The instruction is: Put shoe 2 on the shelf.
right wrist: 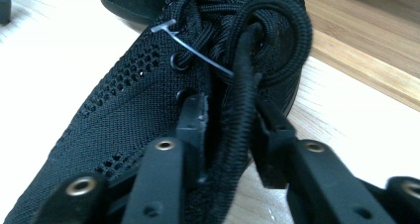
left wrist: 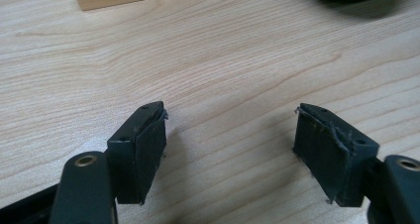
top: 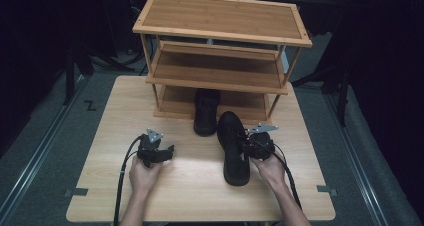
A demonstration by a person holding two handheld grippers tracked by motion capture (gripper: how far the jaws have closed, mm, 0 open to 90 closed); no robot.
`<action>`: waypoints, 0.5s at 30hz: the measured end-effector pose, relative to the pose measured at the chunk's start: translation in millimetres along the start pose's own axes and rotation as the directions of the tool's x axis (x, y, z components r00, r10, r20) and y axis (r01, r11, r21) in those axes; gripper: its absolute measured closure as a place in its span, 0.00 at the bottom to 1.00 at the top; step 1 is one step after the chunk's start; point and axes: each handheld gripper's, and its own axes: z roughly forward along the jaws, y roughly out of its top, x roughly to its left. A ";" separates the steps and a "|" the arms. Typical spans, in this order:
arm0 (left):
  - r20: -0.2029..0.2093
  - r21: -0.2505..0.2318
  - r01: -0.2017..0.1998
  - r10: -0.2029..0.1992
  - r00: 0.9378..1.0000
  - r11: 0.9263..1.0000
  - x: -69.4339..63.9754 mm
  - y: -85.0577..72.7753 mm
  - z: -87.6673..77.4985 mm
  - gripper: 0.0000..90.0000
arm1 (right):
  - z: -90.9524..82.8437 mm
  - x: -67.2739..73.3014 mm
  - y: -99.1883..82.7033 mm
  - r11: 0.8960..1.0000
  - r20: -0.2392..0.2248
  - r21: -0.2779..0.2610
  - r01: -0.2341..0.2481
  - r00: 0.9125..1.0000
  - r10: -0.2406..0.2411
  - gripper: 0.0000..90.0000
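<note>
Black knit mesh and thick cord laces sit closest in the right gripper view, where the right gripper [right wrist: 230,135] has its jaws drawn in on the collar of the near shoe [right wrist: 143,110]; the pads press the padded edge and a lace loop between them. That grip at the opening makes sense: the collar is the one thin, firm rim on a soft shoe, so narrow jaws can pinch it without crushing the upper. In the high view the same shoe [top: 234,148] lies on the table [top: 200,196] just in front of the person's right hand, toe pointing toward the rack, so it appears lined up to be slid or lifted straight forward.

The left gripper [top: 156,153] rests low over bare wood on the other side, well apart from the shoe. Its own view shows both pads [left wrist: 148,144] spread wide with nothing between them, presumably parked out of the way while the right does the carrying.

Farther off, a second black shoe [top: 206,111] sits half under the bottom shelf of the wooden shoe rack [top: 220,21], heel still out on the table. The free space beside it on that shelf is likely where the held shoe belongs, making a pair. The middle and top shelves stand bare.
</note>
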 end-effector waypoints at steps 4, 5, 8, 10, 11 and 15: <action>0.000 0.000 0.000 0.000 1.000 1.000 0.0 0.0 0.0 0.32 | -1.9 3.6 0.6 1.000 0.019 -0.003 -0.009 1.000 0.009 0.90; 0.000 0.000 0.000 0.000 1.000 1.000 0.0 0.0 0.0 0.32 | -2.1 3.5 0.7 1.000 0.020 -0.005 -0.013 1.000 0.013 0.90; 0.000 0.000 0.000 0.000 1.000 1.000 0.0 0.0 0.0 0.32 | -4.3 0.2 1.4 0.999 0.014 -0.017 -0.033 0.999 0.033 0.94; 0.000 0.000 0.000 0.000 1.000 1.000 0.0 0.0 0.0 0.32 | -6.6 -2.5 2.0 0.999 0.016 -0.024 -0.043 0.999 0.043 0.96; 0.000 0.000 0.000 0.000 1.000 1.000 0.0 0.0 0.0 0.32 | -7.4 -3.8 2.0 0.999 0.020 -0.027 -0.045 0.999 0.046 0.96; 0.001 0.000 0.001 -0.001 1.000 1.000 0.1 0.0 0.0 0.32 | -11.1 -10.3 1.1 0.997 0.031 -0.035 -0.068 0.997 0.069 0.97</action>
